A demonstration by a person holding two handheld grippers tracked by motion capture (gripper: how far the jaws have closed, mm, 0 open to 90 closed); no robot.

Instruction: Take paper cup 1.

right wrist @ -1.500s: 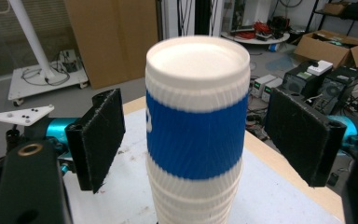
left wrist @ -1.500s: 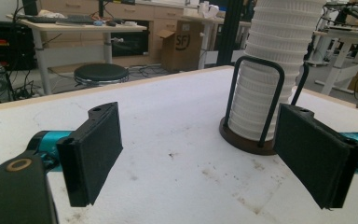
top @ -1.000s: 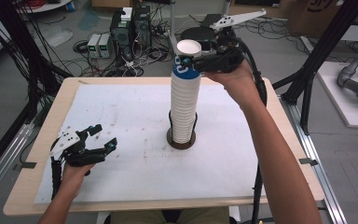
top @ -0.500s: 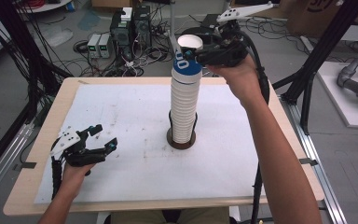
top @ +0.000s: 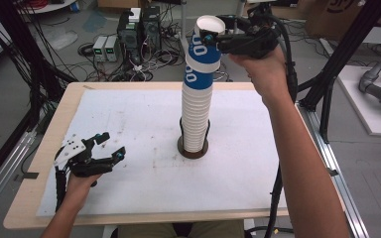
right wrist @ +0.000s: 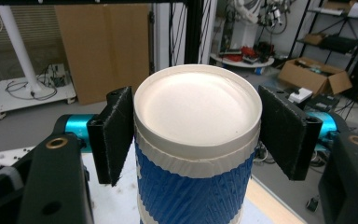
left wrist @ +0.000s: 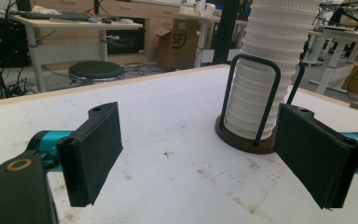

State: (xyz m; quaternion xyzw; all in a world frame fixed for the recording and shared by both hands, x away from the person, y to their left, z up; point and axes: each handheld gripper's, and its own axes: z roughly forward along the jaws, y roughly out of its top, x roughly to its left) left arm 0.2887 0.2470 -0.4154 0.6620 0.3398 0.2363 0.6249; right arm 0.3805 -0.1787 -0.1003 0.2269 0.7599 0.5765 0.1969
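A tall stack of upturned white ribbed paper cups [top: 196,119] stands in a dark wire holder [top: 184,147] at the middle of the table. Another blue-sleeved cup [top: 194,75] tops the stack. Above it, tilted, hangs a blue-sleeved cup [top: 199,49] with its white bottom up. My right gripper [top: 212,33] is shut on this cup [right wrist: 198,107]; its jaws have just been closing, and both pads [right wrist: 116,135] press its sides. My left gripper [top: 111,144] rests open at the table's near left, and the stack [left wrist: 265,70] shows beyond its pads [left wrist: 93,154].
White paper covers the wooden table [top: 129,87]. Black frame posts [top: 337,54] stand at the right, and cables and computer boxes [top: 134,29] lie on the floor behind the table.
My right gripper has closed on the top blue cup and risen with it, so the cup now stands higher above the stack. The left gripper has stayed still.
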